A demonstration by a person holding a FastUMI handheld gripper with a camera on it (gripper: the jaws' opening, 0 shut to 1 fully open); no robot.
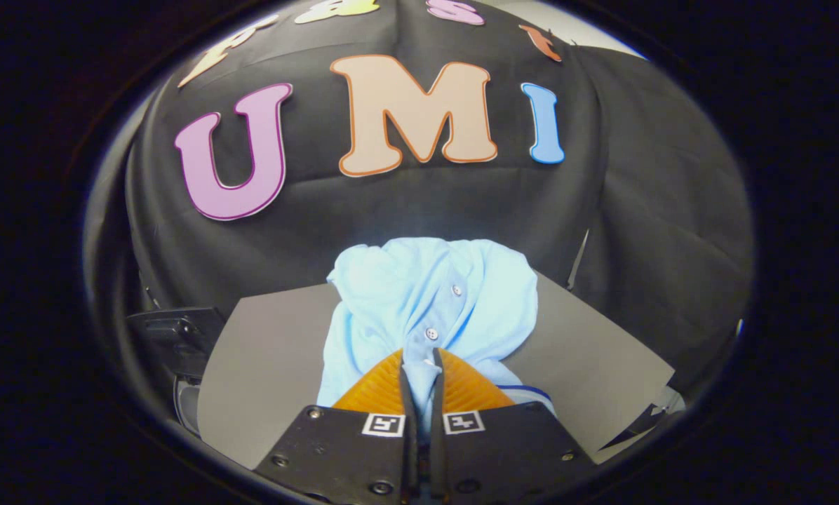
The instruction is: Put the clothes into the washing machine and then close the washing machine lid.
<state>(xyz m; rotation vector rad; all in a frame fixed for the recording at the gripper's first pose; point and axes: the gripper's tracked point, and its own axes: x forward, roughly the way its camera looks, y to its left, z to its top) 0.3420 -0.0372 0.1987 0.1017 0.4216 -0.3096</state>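
A light blue buttoned shirt (430, 301) is bunched up and hangs from my gripper (419, 365), whose two fingers are shut on a fold of the cloth beside the button strip. The cloth rises ahead of the fingers and drapes down on both sides of them. Under the shirt lies a flat grey surface (265, 372); whether this is the washing machine's lid I cannot tell. A dark edge of an appliance (174, 333) shows beyond the grey surface on the left.
Black cloth of the booth's wall (658, 245) closes the space behind and to the right. A narrow pale gap (672, 403) shows at the grey surface's right corner.
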